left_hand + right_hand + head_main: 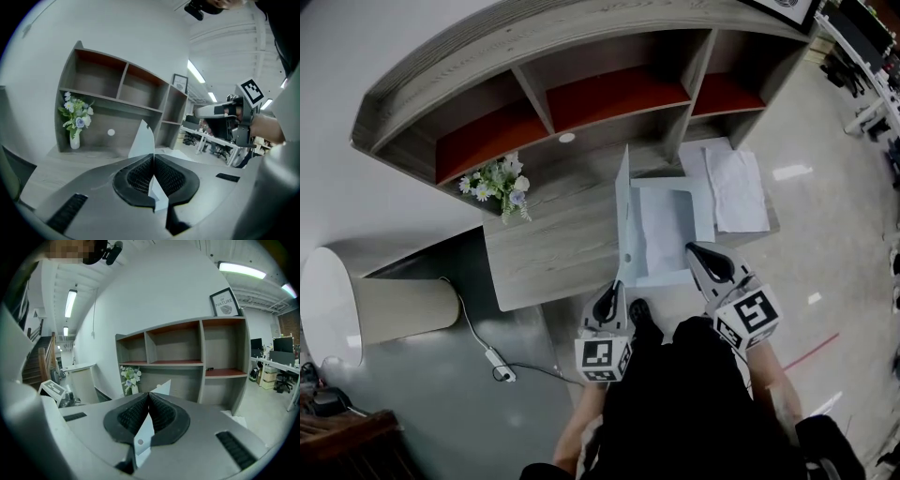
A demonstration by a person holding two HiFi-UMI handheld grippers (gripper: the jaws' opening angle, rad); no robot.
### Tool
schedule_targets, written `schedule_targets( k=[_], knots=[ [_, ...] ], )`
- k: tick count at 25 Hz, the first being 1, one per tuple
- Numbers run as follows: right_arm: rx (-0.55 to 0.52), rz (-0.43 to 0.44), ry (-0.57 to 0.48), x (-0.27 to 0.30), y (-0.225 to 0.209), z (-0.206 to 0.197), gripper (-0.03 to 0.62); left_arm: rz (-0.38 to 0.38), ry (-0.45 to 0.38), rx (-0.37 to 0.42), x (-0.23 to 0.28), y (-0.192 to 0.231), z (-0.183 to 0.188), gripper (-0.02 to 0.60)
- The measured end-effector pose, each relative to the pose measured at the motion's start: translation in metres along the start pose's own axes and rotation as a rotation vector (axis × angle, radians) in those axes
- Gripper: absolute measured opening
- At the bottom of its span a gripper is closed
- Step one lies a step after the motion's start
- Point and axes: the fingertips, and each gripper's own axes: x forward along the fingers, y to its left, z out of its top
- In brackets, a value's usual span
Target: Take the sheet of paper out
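The left gripper [615, 286] is clamped on the pale blue folder's [623, 211] raised cover, and the right gripper [693, 249] is pinched shut on its lower leaf, at the bench's [553, 253] front edge. The sheet of paper [661, 239] lies in the open folder between both grippers, with the upright cover walling its left side. Loose white papers [736, 187] lie ahead of the right gripper, and a flower vase [499, 183] stands well left of the left one.

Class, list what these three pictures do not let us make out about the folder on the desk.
- Head view: whether a loose sheet lies inside the open pale blue folder; too small, same colour.
- Left gripper view: the folder's inside, hidden behind the left gripper.
- Right gripper view: whether the right gripper pinches paper too; its jaws cover it.
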Motion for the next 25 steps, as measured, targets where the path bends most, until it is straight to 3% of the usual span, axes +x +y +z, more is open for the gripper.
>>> schedule_targets(
  k=[5, 19, 22, 25],
  knots=[
    [-0.026, -0.015, 0.095, 0.032, -0.005, -0.03, 0.012, 0.022, -0.008, -0.075, -0.007, 0.018, -0.003, 0.014],
    [-0.016, 0.027, 0.412, 0.129, -0.003, -0.147, 0.015, 0.058, -0.009, -0.15, -0.019, 0.048, -0.009, 0.014],
    [-0.008, 0.047, 0.466, 0.142, -0.001, -0.165, 0.064, 0.059, -0.004, -0.161, -0.02, 0.051, -0.01, 0.014],
    [-0.014, 0.056, 0.529, 0.151, 0.0, -0.184, 0.074, 0.061, -0.001, -0.171, -0.021, 0.052, -0.012, 0.014]
  ],
)
